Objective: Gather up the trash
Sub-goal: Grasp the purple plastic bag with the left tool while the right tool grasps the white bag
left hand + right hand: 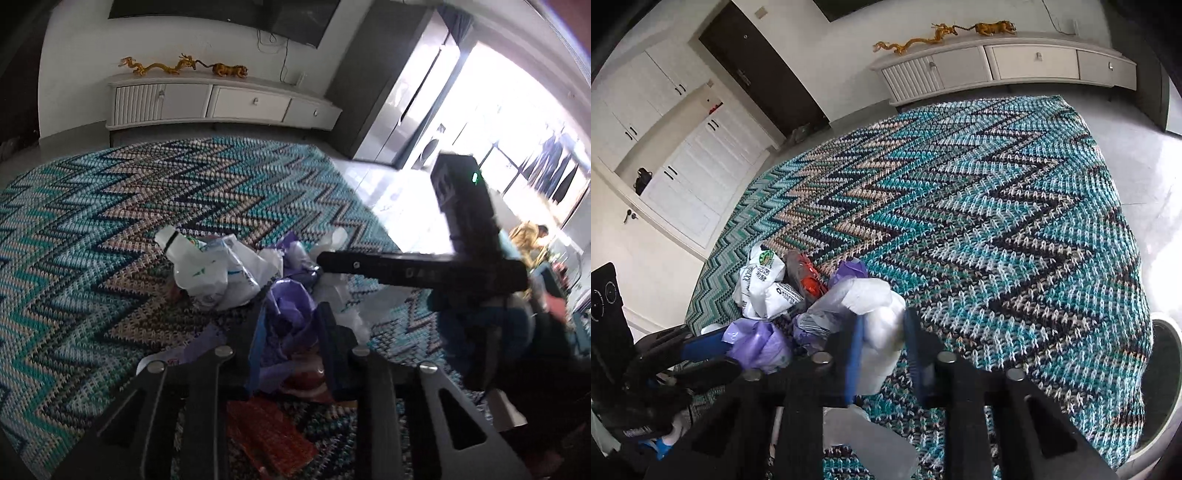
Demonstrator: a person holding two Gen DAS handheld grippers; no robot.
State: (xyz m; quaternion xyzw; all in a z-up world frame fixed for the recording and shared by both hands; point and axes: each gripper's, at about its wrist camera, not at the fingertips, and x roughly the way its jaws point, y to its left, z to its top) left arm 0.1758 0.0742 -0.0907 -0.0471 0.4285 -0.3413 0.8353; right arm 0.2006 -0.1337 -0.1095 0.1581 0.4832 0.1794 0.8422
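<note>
In the left wrist view, the left gripper [291, 332] has closed on a crumpled purple plastic bag [284, 314] lying in the trash pile on the teal zigzag-patterned knitted rug [110, 221]. In the right wrist view, the right gripper [884, 347] pinches a crumpled white plastic bag [882, 332] beside it.

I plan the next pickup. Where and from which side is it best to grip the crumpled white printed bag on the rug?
Probably grip the white printed bag at its raised crumpled top, coming from above: it sits bunched upright on the rug, with other trash crowding its sides.
</note>
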